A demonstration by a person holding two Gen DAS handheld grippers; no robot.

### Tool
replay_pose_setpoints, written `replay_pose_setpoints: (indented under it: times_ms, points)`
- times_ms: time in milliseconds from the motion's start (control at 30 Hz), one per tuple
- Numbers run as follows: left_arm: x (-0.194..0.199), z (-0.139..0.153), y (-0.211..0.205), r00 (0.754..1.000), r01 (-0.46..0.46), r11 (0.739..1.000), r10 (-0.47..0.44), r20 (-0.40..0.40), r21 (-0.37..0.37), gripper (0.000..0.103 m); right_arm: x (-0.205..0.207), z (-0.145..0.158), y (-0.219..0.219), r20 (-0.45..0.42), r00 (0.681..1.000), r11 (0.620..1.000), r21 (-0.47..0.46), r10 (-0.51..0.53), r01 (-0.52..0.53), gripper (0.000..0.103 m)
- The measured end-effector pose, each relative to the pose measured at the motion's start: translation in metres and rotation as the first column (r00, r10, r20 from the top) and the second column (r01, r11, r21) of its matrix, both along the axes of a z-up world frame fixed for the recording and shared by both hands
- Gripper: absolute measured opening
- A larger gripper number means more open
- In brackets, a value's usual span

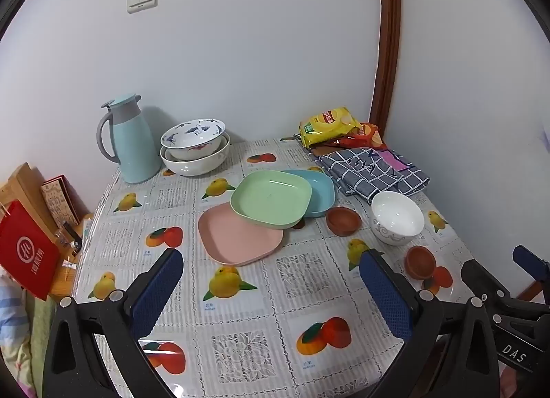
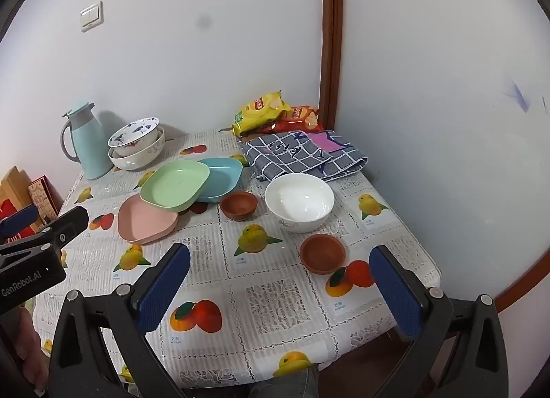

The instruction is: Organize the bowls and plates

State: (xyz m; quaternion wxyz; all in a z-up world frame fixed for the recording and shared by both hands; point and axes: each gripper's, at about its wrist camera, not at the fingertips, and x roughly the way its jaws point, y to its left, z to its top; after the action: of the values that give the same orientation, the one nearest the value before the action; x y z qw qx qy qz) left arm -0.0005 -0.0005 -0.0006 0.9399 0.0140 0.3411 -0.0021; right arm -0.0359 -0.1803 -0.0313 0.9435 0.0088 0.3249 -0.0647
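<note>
A green plate (image 1: 271, 198) lies tilted across a pink plate (image 1: 237, 236) and a blue plate (image 1: 318, 191) mid-table; they also show in the right wrist view as green plate (image 2: 175, 188), pink plate (image 2: 146, 221), blue plate (image 2: 220, 176). A white bowl (image 1: 397, 217) (image 2: 299, 200) stands to their right, with two small brown bowls (image 1: 343, 221) (image 1: 419, 262) (image 2: 239, 205) (image 2: 322, 253). Stacked patterned bowls (image 1: 194, 148) (image 2: 137, 147) stand at the back left. My left gripper (image 1: 271, 291) and right gripper (image 2: 280, 289) are open and empty above the near table.
A light blue thermos jug (image 1: 129, 140) stands at the back left. Snack bags (image 1: 331, 126) and a checked cloth (image 1: 373, 171) lie at the back right by the wall. A red bag (image 1: 27, 257) and boards stand left of the table's edge (image 1: 87, 236).
</note>
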Motion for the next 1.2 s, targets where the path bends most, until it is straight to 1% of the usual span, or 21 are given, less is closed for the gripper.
replay_pose_setpoints:
  times_ms: [67, 100, 167, 1200]
  points:
    - [-0.001, 0.0, -0.002, 1.0, -0.002, 1.0, 0.003, -0.001, 0.008, 0.103, -0.001, 0.0, 0.001, 0.0, 1.0, 1.0, -0.004, -0.001, 0.001, 0.103]
    - [0.0, 0.0, 0.002, 1.0, 0.005, 1.0, -0.005, -0.004, -0.026, 0.103, -0.002, 0.0, 0.001, -0.001, 1.0, 1.0, -0.005, -0.003, 0.003, 0.103]
    - [-0.002, 0.0, 0.001, 1.0, 0.005, 1.0, -0.005, -0.005, -0.03, 0.103, -0.003, 0.001, 0.001, -0.004, 1.0, 1.0, -0.005, -0.004, 0.004, 0.103]
    - [-0.005, -0.002, 0.001, 1.0, 0.007, 1.0, -0.007, -0.017, -0.022, 0.103, -0.014, 0.009, 0.001, -0.006, 1.0, 1.0, -0.015, 0.001, -0.001, 0.103]
